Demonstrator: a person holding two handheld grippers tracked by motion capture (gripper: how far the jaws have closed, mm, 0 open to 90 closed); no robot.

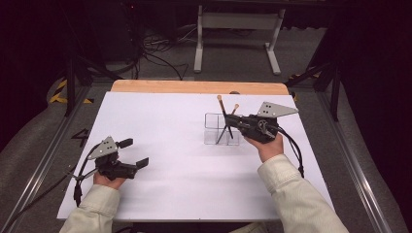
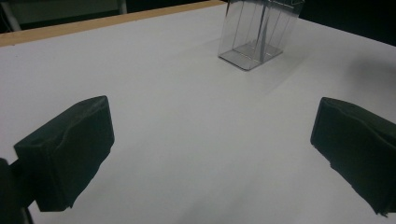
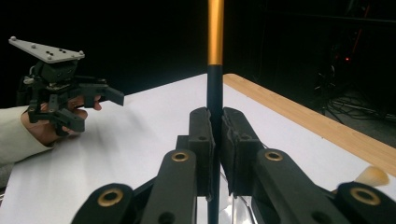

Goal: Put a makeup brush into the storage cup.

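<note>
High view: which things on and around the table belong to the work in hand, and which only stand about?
In the work:
- right tongs, shut on the brush
- clear holder under them
- second brush standing in the holder

Standing about:
- left tongs, open and holding nothing
- white frame on the floor behind the table

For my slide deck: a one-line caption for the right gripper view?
Right gripper clamps a thin black-and-gold brush handle upright.

A lab: dark curtains, floor cables (image 1: 160, 53) (tangled), white-topped table (image 1: 160, 141) on rails.
</note>
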